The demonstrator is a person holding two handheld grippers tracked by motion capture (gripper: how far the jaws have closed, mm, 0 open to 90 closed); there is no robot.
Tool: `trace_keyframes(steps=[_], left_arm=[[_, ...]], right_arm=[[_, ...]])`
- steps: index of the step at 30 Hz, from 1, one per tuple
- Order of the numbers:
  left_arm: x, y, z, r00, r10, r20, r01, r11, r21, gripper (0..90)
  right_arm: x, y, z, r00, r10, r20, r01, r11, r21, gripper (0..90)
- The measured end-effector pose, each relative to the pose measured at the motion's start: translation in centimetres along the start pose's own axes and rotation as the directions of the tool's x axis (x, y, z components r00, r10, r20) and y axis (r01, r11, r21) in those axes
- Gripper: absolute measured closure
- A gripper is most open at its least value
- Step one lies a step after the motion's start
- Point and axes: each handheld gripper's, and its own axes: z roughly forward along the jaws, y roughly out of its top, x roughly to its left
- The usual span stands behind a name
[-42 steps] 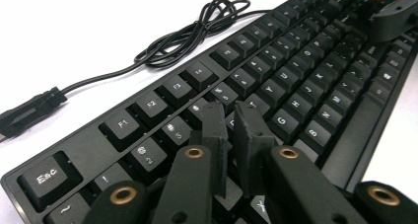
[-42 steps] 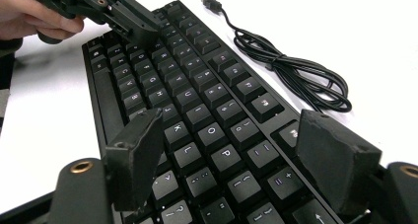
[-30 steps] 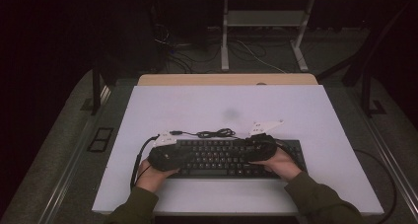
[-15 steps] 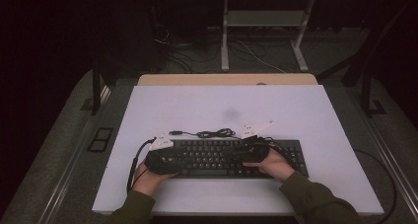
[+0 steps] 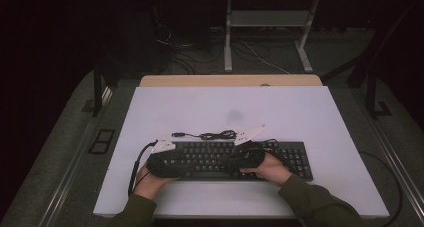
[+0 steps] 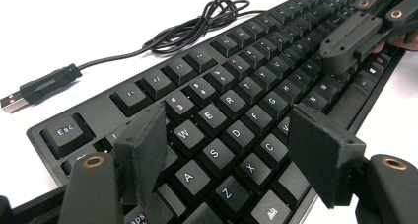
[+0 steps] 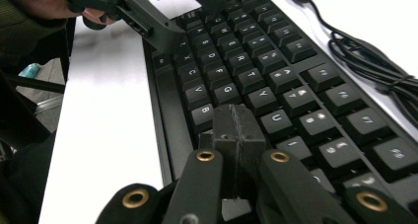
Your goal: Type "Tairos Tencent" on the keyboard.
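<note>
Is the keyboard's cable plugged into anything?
Unplugged. The cable lies coiled on the table behind the keyboard, its USB plug lying free.

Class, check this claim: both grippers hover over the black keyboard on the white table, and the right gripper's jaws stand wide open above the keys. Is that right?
One detail is wrong. The right gripper has its jaws shut, pads pressed together with nothing between them, as the right gripper view shows. The left gripper is the one with jaws apart, having just been opening. Both are over the black keyboard on the white table.
</note>
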Motion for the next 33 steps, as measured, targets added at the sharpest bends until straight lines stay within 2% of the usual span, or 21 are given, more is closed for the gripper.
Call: trace_keyframes(steps=[23, 33], left_arm=[[0.1, 0.0, -0.2, 0.9997, 0.022, -0.006, -0.022, 0.9997, -0.010, 29.5], [0.0, 0.0, -0.2, 0.9997, 0.023, -0.011, -0.023, 0.9997, -0.013, 29.4]], right_arm=[[0.6, 0.2, 1.4, 1.0000, -0.009, -0.004, 0.009, 0.997, 0.073, 89.6], [0.6, 0.2, 1.5, 1.0000, -0.008, -0.005, 0.009, 0.997, 0.077, 89.6]])
